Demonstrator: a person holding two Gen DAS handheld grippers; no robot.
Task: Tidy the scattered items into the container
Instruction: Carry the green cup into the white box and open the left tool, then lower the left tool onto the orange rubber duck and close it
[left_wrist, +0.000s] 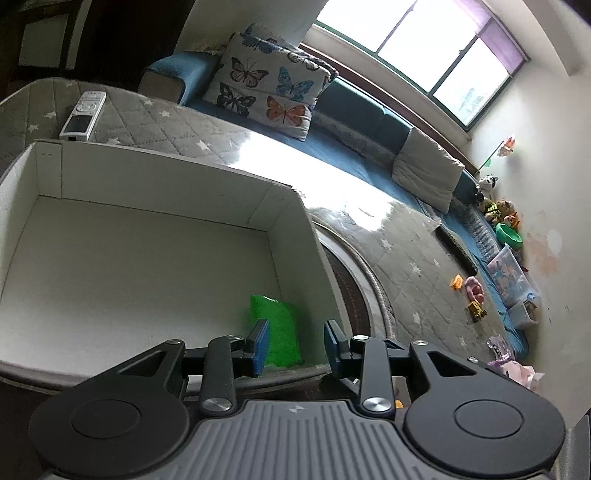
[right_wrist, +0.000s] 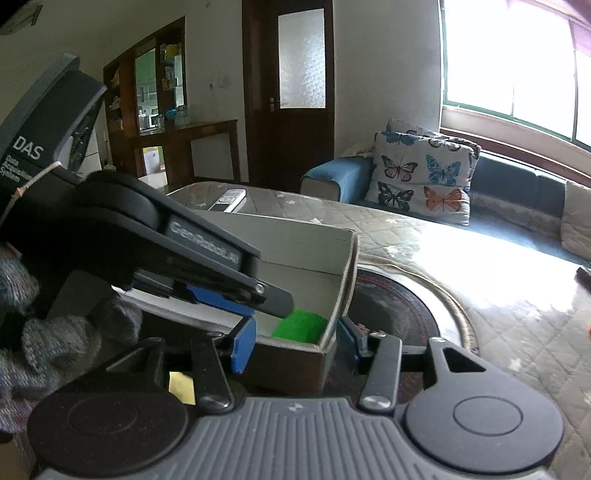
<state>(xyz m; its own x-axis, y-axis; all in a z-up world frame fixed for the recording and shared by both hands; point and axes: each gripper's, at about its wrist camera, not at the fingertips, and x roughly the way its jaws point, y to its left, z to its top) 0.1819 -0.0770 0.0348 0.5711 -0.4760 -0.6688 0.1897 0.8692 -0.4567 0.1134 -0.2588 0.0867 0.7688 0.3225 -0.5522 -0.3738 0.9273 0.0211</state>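
A grey quilted cover with white stars (left_wrist: 155, 122) spreads over the wide low surface, and behind it a blue sofa (left_wrist: 354, 122) runs under the window (left_wrist: 443, 48); a butterfly cushion (left_wrist: 269, 85) leans on the sofa. On the cover stands the container, a white open box (left_wrist: 110, 251), with a green item (left_wrist: 277, 332) lying in its near right corner, close to the side wall; the rest of its floor is bare. Beyond the box's far wall a white remote control (left_wrist: 83, 114) lies on the cover. To the right, well apart from the box, small toys are scattered on the cover: a pink one (left_wrist: 474, 290), a yellow toy vehicle (left_wrist: 476, 310) and an orange piece (left_wrist: 457, 282); their exact form is too small to tell.

The left gripper (left_wrist: 295, 341) hangs over the near edge of the box; its jaws stand apart with nothing between the blue pads, the green item lying below them. The right gripper (right_wrist: 295, 341) is in front of the box's near corner; its jaws are apart on either side of that corner, and they seem not to press on it. A knitted grey sleeve (right_wrist: 33, 332) shows behind the left gripper in the right wrist view.
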